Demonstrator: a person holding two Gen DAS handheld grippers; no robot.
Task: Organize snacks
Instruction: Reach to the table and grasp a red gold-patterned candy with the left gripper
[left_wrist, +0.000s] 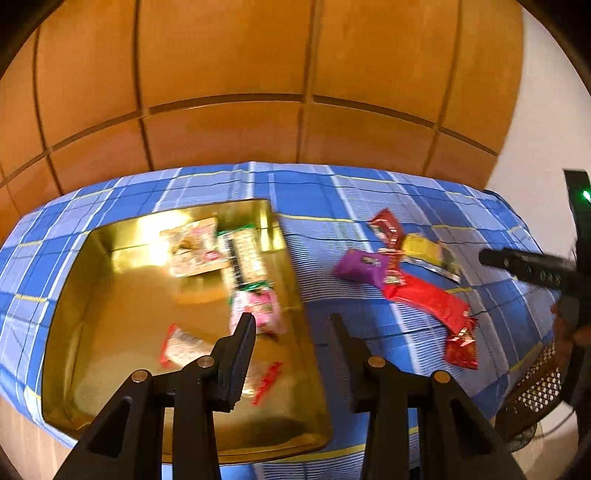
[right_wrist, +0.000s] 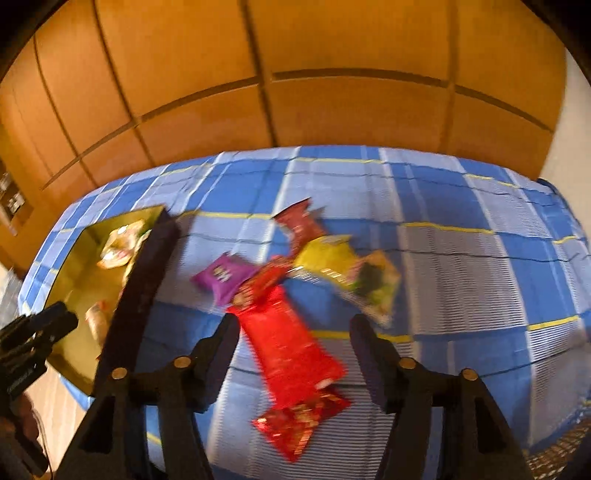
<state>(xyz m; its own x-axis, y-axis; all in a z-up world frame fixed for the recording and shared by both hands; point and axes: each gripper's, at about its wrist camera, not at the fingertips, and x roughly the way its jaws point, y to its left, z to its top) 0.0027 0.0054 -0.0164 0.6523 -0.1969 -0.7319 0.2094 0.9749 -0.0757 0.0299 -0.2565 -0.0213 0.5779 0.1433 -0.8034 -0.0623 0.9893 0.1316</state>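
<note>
A gold tin box (left_wrist: 92, 332) sits on the blue checked cloth at the left and holds several snack packets, among them a pink packet (left_wrist: 258, 306). My left gripper (left_wrist: 291, 321) is open and empty above the box's right wall. Loose snacks lie right of the box: a purple packet (right_wrist: 223, 275), a long red packet (right_wrist: 288, 343), a yellow-green packet (right_wrist: 351, 273), a dark red packet (right_wrist: 301, 221) and a small red foil packet (right_wrist: 301, 421). My right gripper (right_wrist: 295, 328) is open, its fingers on either side of the long red packet, above it.
The gold box (right_wrist: 74, 266) shows at the left of the right wrist view, its dark outer wall (right_wrist: 136, 295) facing me. A wooden panelled wall (left_wrist: 258, 92) stands behind the table. A black mesh basket (left_wrist: 535, 387) is beyond the table's right edge.
</note>
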